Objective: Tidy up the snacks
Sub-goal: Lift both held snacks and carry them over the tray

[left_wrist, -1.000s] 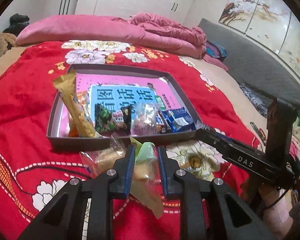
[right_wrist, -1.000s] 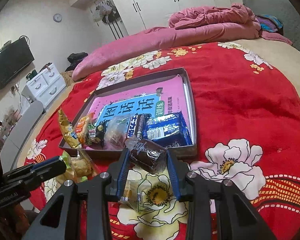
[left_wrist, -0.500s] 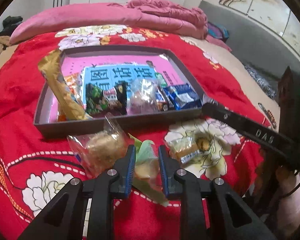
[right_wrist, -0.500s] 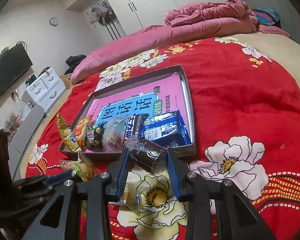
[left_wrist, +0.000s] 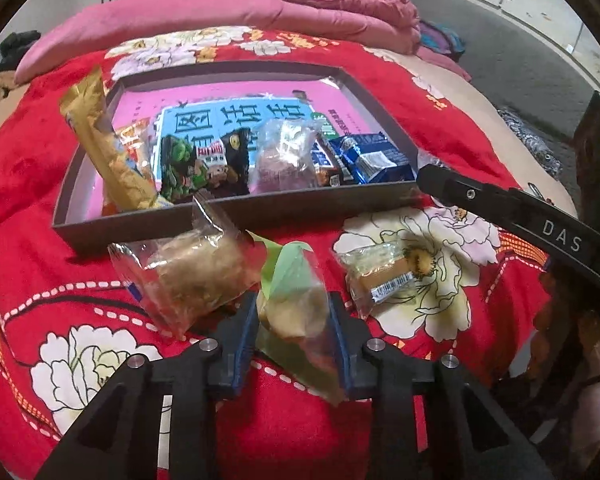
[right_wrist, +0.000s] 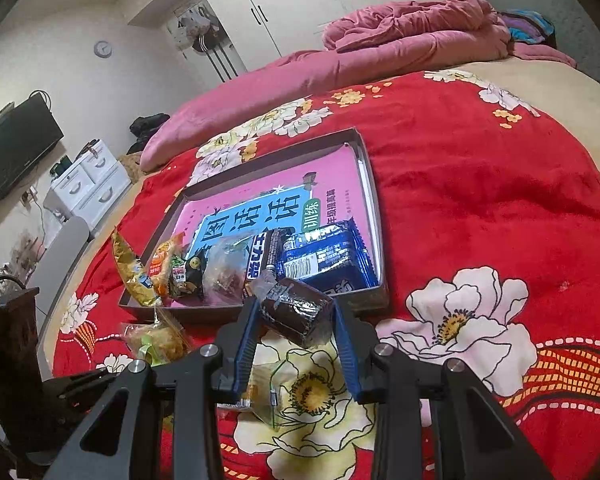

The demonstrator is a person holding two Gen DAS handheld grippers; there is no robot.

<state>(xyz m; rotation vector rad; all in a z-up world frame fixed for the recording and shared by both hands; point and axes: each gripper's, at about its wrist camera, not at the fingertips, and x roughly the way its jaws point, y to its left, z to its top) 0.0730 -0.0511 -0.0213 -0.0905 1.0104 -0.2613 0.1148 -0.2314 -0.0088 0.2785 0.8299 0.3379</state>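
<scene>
My left gripper [left_wrist: 293,320] is shut on a clear snack packet with a green end [left_wrist: 296,296], held above the red bedspread just short of the grey tray [left_wrist: 236,216]. My right gripper [right_wrist: 296,332] is shut on a dark brown wrapped cake [right_wrist: 298,312], held near the tray's front edge [right_wrist: 220,314]. The tray holds a pink book and several snacks, among them a blue packet [left_wrist: 374,158] and a gold packet [left_wrist: 104,148]. A clear packet of brown snack [left_wrist: 188,272] lies left of my left gripper, and a small yellow packet [left_wrist: 380,276] lies to its right.
The tray sits on a red flowered bedspread [right_wrist: 480,168] with pink pillows and a quilt [left_wrist: 220,4] behind it. The right gripper's arm [left_wrist: 520,216] crosses the right side of the left wrist view. White drawers [right_wrist: 88,184] and a television [right_wrist: 12,152] stand at the left.
My left gripper has risen with the green-ended packet, so the tray and loose packets appear lower and closer. My right gripper has lifted slightly with the brown cake still in it.
</scene>
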